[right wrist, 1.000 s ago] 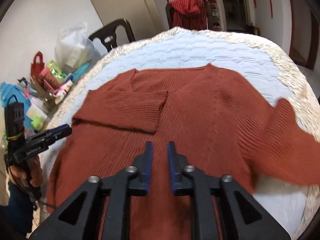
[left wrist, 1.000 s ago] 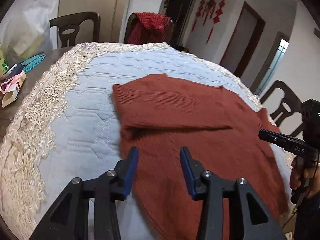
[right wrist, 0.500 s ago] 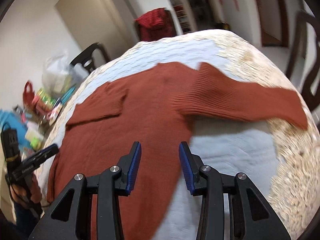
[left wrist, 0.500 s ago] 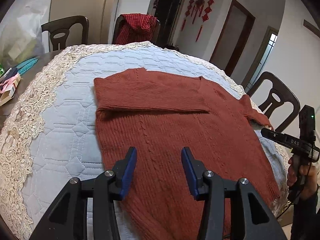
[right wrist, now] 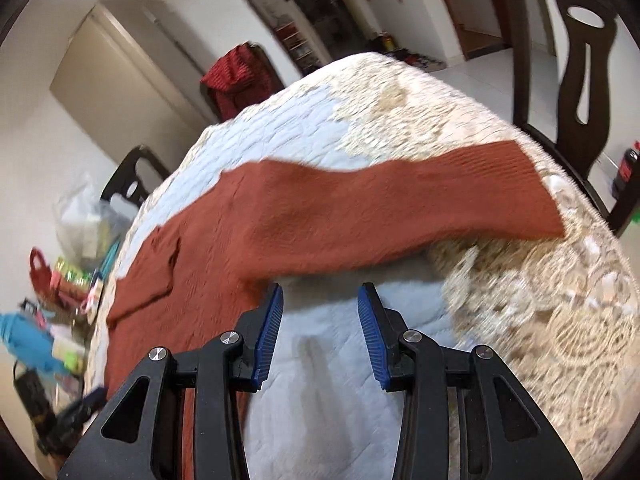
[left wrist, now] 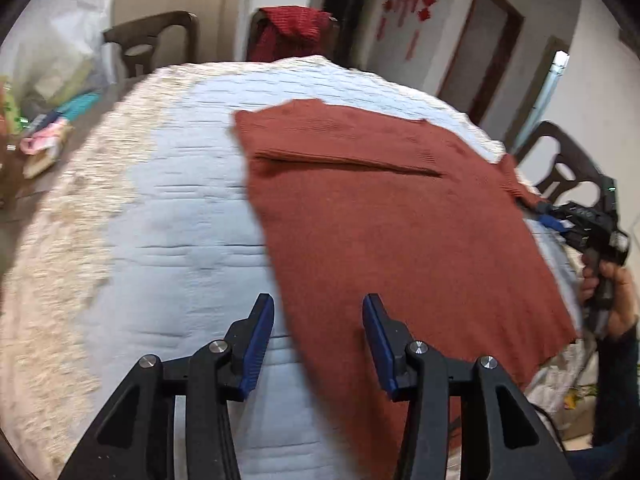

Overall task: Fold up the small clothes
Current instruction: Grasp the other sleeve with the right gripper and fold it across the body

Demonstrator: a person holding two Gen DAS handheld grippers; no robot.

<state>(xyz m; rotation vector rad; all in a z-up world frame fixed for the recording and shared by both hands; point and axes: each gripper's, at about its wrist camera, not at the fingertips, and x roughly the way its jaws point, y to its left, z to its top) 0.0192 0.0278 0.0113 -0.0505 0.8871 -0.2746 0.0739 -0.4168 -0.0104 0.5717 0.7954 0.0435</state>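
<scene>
A rust-red knit sweater (left wrist: 400,232) lies flat on the quilted pale-blue table cover (left wrist: 180,220), with one sleeve folded across its chest. My left gripper (left wrist: 318,320) hovers open over the sweater's left side edge, nothing between its fingers. In the right wrist view the other sleeve (right wrist: 400,208) stretches out to the right over the lace border (right wrist: 560,320). My right gripper (right wrist: 320,304) is open above bare quilt just below that sleeve, holding nothing. A hand holds the right gripper (left wrist: 576,220) at the table's right rim.
Dark wooden chairs (left wrist: 160,40) (right wrist: 568,60) ring the round table; one (left wrist: 296,28) carries a red cloth. Small packets and a plastic bag (right wrist: 80,232) crowd the table's left side. A dark bottle (right wrist: 626,168) stands beyond the right edge.
My right gripper's jaws have widened, and it has swung right and rolled, from over the sweater's body to below the outstretched sleeve. My left gripper has shifted from the body to its left edge.
</scene>
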